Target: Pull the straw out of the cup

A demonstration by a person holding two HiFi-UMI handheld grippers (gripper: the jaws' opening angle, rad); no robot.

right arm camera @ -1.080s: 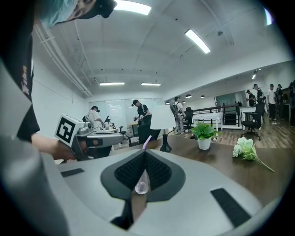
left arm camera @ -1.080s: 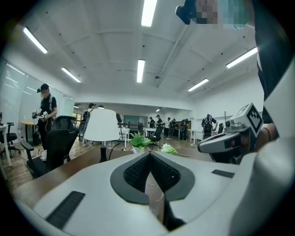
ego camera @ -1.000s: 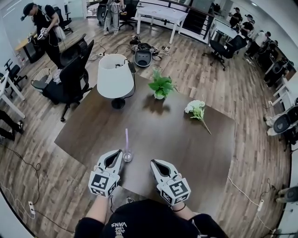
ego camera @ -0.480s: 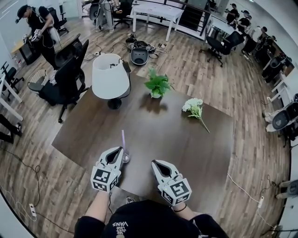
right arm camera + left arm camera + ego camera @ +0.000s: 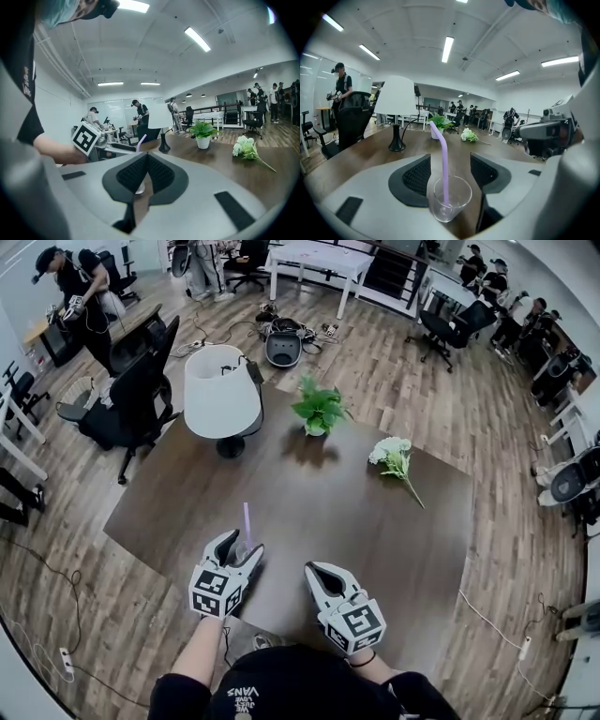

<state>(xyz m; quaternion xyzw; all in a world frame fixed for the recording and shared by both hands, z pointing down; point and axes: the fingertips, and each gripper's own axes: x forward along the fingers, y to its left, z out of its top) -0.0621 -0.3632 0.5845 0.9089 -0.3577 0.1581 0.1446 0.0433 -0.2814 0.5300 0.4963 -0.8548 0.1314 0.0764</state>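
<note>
1. Your left gripper (image 5: pixel 452 161) has its jaws wide apart and opening. The clear cup (image 5: pixel 450 199) stands between them, close to the left pad and with a gap at the right pad. Neither pad presses on it.
2. A second ago those jaws were together and sat just left of the cup. Now they straddle it, and the gripper has come lower and further forward over the table (image 5: pixel 328 493).
3. The cup stands upright on the table near your edge, in the same place as before. It holds only the purple straw (image 5: pixel 443 159), whose lower end rests on the cup's bottom. The straw rises well above the rim and bends away at the top, so it is not yet out.
4. Your right gripper (image 5: pixel 146 154) has its jaws closed tip to tip with nothing in them. It hangs just right of the cup, apart from it, as it did a second ago.
5. Further back on the table, a white lamp (image 5: pixel 222 395) stands at the left. A small white pot holds a green plant (image 5: pixel 319 409) in the middle. A bunch of white flowers (image 5: pixel 394 457) lies at the right.
</note>
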